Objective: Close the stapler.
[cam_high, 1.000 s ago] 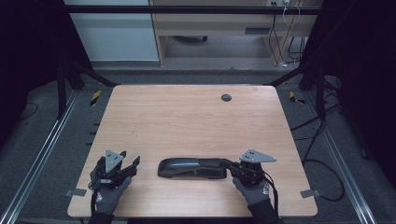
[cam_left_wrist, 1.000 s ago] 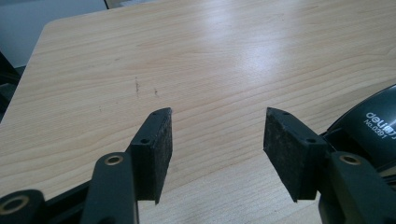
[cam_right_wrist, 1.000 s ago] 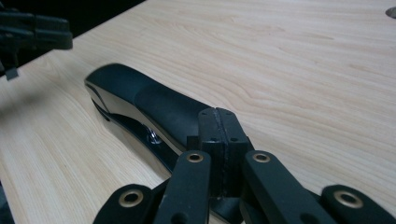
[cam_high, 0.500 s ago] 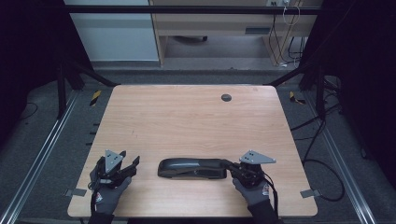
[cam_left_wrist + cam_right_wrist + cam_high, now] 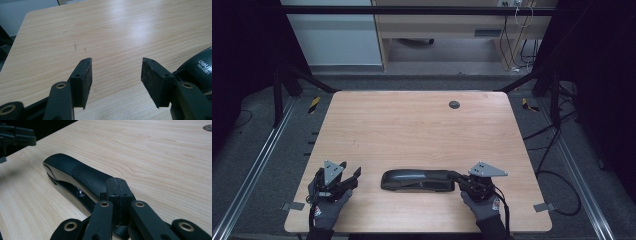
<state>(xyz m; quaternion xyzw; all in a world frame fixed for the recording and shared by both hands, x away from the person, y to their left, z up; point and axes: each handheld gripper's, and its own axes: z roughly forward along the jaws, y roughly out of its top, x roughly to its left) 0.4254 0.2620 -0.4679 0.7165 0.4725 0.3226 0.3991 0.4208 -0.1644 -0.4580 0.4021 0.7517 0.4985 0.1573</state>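
Black stapler (image 5: 418, 180) is lying flat on the wooden surface (image 5: 412, 125), near edge, roughly in the middle, long side running left to right. You can read "deli" on its left end in the left gripper view (image 5: 200, 67).

The right hand-held gripper (image 5: 460, 178) sits right at the stapler's right end, jaws pressed fully together with nothing pinched between them. In the right gripper view the closed tips (image 5: 117, 192) are up against the stapler's (image 5: 75, 175) back end, looks like touching but hard to be sure.

The left hand-held gripper (image 5: 349, 172) is off to the left of the stapler, a bit apart from it, jaws spread wide and holding nothing, just bare wood between the pads (image 5: 85, 77).

Small dark round grommet (image 5: 454, 104) sits way over at the far side of the surface.
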